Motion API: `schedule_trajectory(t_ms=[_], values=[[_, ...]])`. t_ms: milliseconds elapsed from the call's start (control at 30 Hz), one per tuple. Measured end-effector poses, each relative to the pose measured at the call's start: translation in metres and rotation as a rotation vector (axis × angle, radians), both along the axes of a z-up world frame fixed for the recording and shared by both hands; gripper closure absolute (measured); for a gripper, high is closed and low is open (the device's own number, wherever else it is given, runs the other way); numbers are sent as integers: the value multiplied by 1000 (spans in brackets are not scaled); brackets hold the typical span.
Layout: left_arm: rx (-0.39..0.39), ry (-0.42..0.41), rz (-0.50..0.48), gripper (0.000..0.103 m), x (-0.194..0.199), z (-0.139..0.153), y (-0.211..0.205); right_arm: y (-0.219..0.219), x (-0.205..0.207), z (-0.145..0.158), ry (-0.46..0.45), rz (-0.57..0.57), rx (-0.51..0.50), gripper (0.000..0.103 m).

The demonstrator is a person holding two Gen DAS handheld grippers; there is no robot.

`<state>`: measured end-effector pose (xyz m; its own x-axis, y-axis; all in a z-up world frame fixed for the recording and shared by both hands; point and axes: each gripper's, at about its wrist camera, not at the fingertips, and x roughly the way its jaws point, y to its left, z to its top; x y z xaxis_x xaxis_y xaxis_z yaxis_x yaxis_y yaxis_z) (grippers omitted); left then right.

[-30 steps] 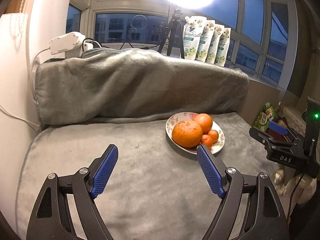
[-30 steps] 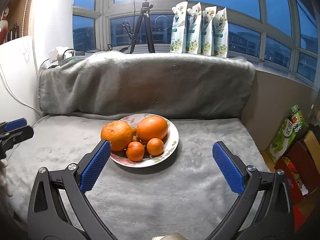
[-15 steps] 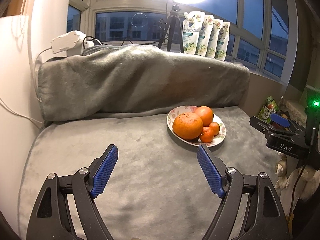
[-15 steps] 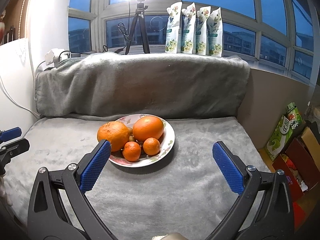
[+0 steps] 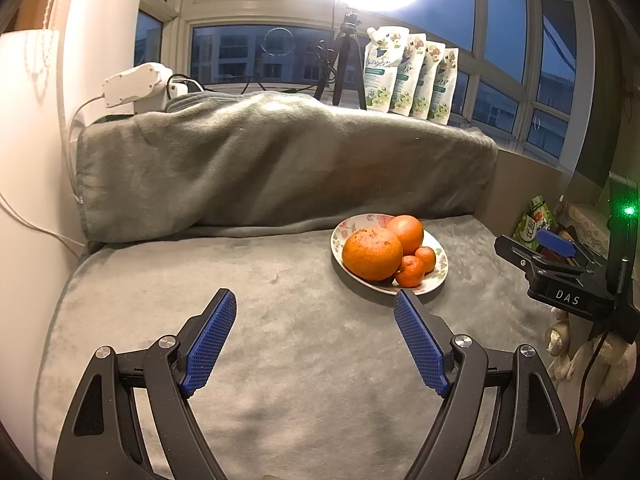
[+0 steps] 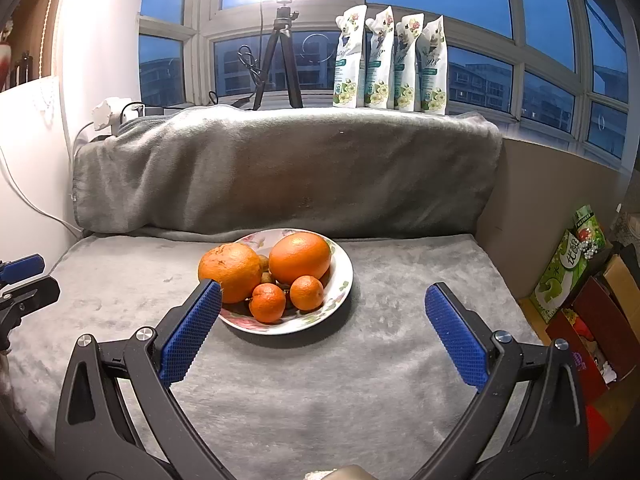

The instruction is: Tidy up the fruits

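A flowered plate [image 6: 342,280] [image 5: 438,276] sits on the grey blanket and holds a rough large orange [image 6: 230,266] [image 5: 372,254], a smooth large orange [image 6: 300,257] [image 5: 406,232] and two small mandarins [image 6: 267,302] [image 6: 306,292]. Small brown fruits [image 6: 267,278] show between them. My right gripper [image 6: 323,300] stands open just in front of the plate, nothing between its blue pads. My left gripper [image 5: 315,300] is open over bare blanket, to the left of the plate; its right pad [image 5: 418,340] is near the plate's rim.
A blanket-covered backrest [image 6: 280,168] rises behind the plate. Several white pouches [image 6: 388,60] and a tripod [image 6: 278,60] stand on the windowsill. A white wall [image 5: 24,200] bounds the left side. Boxes [image 6: 572,268] sit past the right edge of the blanket.
In the left wrist view the plate has drifted slightly up and to the right. In the right wrist view the scene has shifted a little left. Both grippers stay open.
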<state>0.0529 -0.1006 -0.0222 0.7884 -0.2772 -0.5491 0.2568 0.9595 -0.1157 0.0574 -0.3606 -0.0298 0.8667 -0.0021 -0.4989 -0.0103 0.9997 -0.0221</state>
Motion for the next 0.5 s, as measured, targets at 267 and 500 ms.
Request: schedule_trajectory(t_ms=[267, 500], values=[[-4, -3, 1, 22, 0, 1, 0, 4, 2, 0, -1, 11, -4, 0], [-2, -4, -2, 22, -2, 1, -3, 4, 2, 0, 0, 11, -3, 0]])
